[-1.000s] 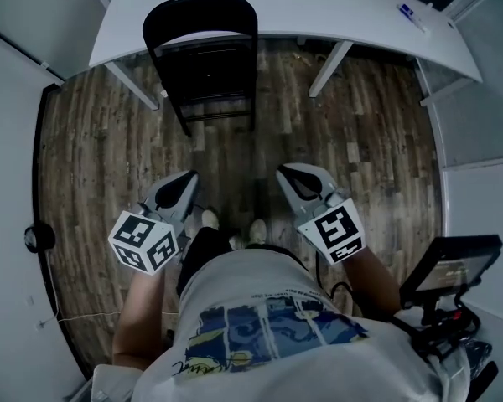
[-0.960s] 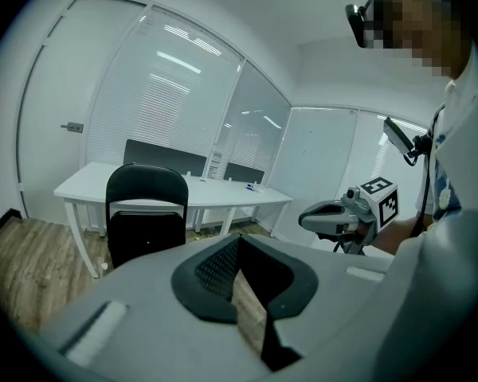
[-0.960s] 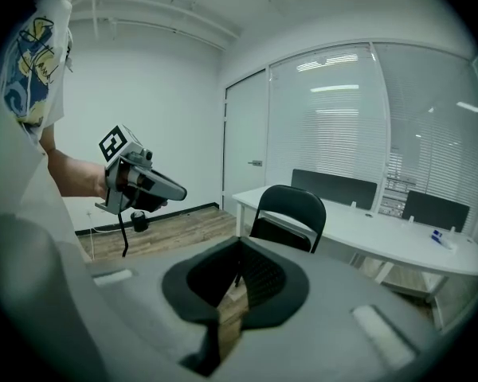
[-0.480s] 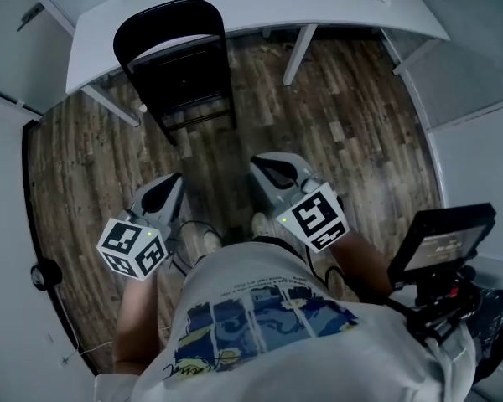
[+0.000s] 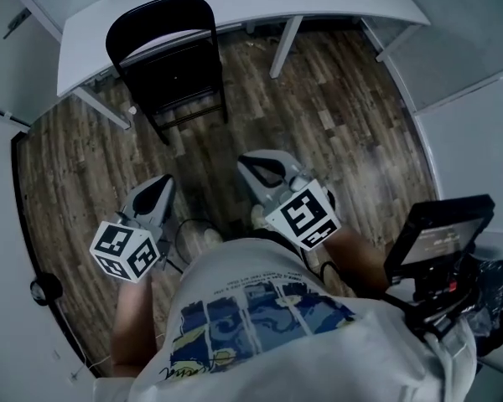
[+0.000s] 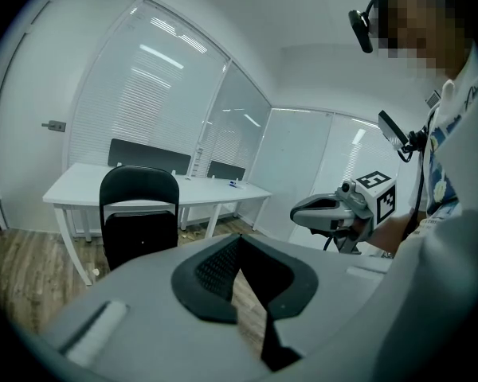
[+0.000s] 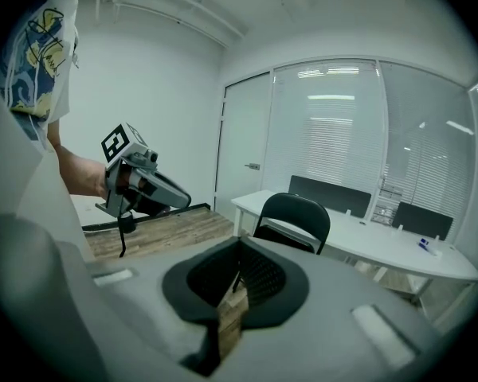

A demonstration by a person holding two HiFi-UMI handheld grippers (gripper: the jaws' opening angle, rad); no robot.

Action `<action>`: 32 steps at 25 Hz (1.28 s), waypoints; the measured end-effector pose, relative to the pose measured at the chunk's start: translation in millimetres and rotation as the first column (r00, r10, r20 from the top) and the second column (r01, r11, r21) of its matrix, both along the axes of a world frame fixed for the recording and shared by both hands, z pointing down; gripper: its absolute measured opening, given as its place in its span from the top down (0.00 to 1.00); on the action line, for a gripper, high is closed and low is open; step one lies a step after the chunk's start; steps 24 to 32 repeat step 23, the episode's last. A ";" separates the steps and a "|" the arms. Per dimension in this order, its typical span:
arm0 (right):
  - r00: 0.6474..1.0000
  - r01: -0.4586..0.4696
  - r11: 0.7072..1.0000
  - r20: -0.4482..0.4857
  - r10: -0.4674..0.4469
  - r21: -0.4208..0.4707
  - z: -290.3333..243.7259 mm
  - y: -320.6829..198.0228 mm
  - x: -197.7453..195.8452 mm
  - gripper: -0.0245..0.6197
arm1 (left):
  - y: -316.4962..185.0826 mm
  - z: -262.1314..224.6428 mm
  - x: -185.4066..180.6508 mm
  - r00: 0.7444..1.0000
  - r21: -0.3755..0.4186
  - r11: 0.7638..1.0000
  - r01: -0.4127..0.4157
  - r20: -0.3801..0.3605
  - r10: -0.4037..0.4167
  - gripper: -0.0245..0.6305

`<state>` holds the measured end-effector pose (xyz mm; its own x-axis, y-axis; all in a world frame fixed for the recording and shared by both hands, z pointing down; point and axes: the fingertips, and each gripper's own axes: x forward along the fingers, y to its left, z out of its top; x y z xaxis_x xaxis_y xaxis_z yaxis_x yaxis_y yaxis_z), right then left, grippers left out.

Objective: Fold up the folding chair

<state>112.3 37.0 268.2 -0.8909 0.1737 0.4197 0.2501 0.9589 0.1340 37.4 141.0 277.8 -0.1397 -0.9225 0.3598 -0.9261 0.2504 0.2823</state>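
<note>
The black folding chair [image 5: 169,64] stands unfolded on the wood floor, its seat tucked under the white table [image 5: 235,2]. It also shows in the left gripper view, chair [image 6: 139,217], and in the right gripper view, chair [image 7: 293,220]. My left gripper [image 5: 162,184] is held out in front of the person's body, well short of the chair, jaws shut and empty. To its right, my right gripper [image 5: 253,166] is also shut with nothing in it. Each gripper sees the other: right gripper [image 6: 334,210], left gripper [image 7: 147,188].
White table legs [image 5: 283,47] stand on both sides of the chair. A black monitor rig [image 5: 440,239] hangs at the person's right side. Glass partitions with blinds [image 6: 167,102] and white walls close the room. A cable [image 5: 189,229] trails on the floor by the feet.
The person has stepped and turned, so chair and table have slid leftward in the head view. Both grippers have shifted left with the body, the right one reaching further ahead. Jaws remain shut.
</note>
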 end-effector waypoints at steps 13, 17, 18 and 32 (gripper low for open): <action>0.999 0.011 0.999 -0.036 -0.010 0.052 9.8 68.0 -12.1 0.96 | 73.8 18.8 -14.2 0.999 0.024 1.000 0.015 -0.034 -0.014 0.95; 0.999 0.012 0.998 -0.045 -0.009 0.069 5.1 75.5 -18.0 0.96 | 81.8 25.2 -22.3 0.998 0.025 0.999 0.026 -0.061 -0.024 0.95; 0.999 0.010 0.997 -0.046 -0.007 0.075 3.8 76.0 -18.8 0.96 | 82.6 27.0 -23.7 0.997 0.025 0.999 0.028 -0.067 -0.026 0.95; 0.998 -0.011 0.995 -0.061 0.017 0.097 7.5 72.8 -20.4 0.96 | 83.6 39.0 -32.8 0.996 0.014 0.999 0.029 -0.082 -0.028 0.95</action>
